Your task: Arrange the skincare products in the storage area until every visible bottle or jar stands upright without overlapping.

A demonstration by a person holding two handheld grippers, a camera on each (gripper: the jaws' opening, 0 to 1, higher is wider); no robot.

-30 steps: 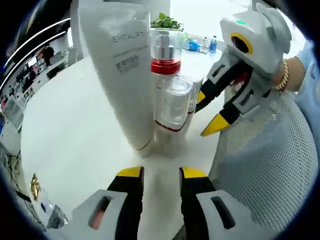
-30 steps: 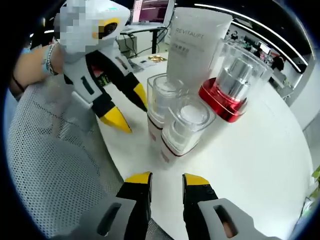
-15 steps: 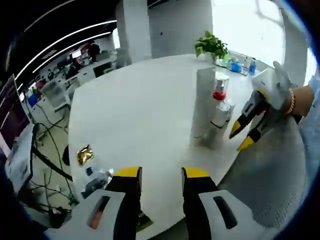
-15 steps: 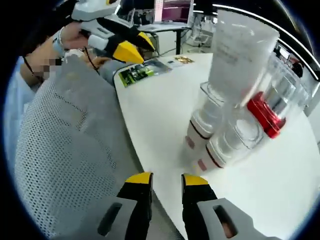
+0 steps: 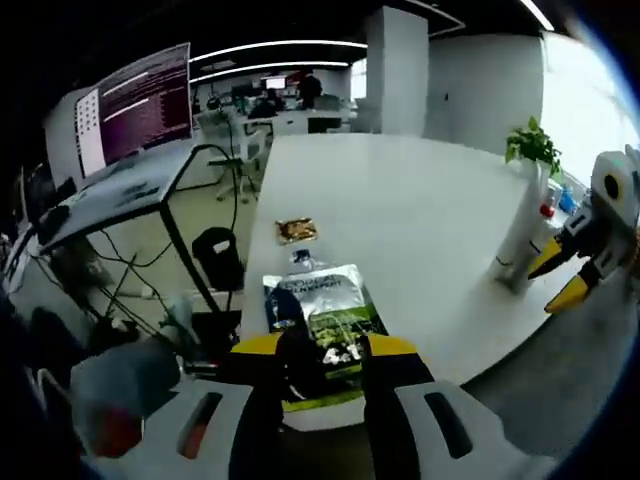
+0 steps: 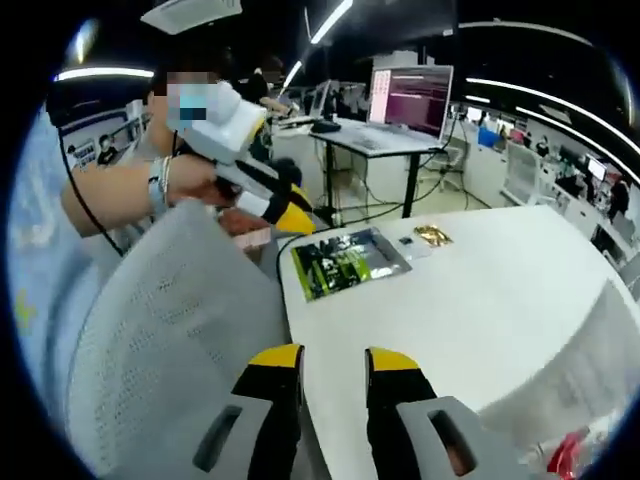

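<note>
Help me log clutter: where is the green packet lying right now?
In the left gripper view the green packet lies flat at the near edge of the white table, just beyond the left gripper, with a small gold wrapper farther along.

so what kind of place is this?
Most likely an open-plan office or lab: a big white table, a wall screen full of text, desks with a monitor, and a potted plant.

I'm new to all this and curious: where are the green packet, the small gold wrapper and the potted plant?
green packet (image 5: 322,320): left gripper view, middle of its printed front.
gold wrapper (image 5: 296,230): left gripper view, its centre.
potted plant (image 5: 532,148): left gripper view, its leaves.
</note>
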